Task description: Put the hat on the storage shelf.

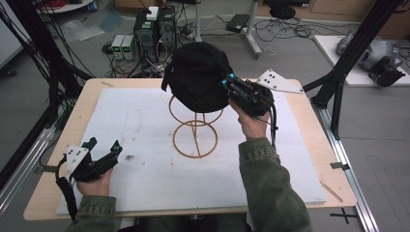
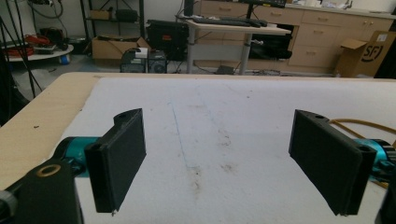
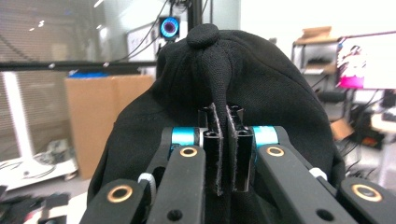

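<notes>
A black cap (image 1: 197, 75) sits on top of a copper wire stand (image 1: 195, 136) at the middle of the white mat (image 1: 145, 121). My right gripper (image 1: 226, 79) is shut on a fold of the cap's crown at its right side. In the right gripper view the pinched ridge of black fabric (image 3: 219, 88) rises between the closed jaws of my right gripper (image 3: 223, 140), with the cap's top button (image 3: 202, 33) above. My left gripper (image 1: 102, 145) rests open near the mat's front left corner, holding nothing. In the left gripper view my left gripper (image 2: 224, 163) has its black pads (image 2: 116, 156) wide apart over bare mat.
The wooden table (image 1: 58, 145) carries the white mat. Black frame posts (image 1: 353, 53) stand at the right and a bundle of cables (image 1: 43, 53) at the left. Computers (image 1: 154, 26) and cables lie on the floor behind. A small dark stain (image 1: 129, 157) marks the mat.
</notes>
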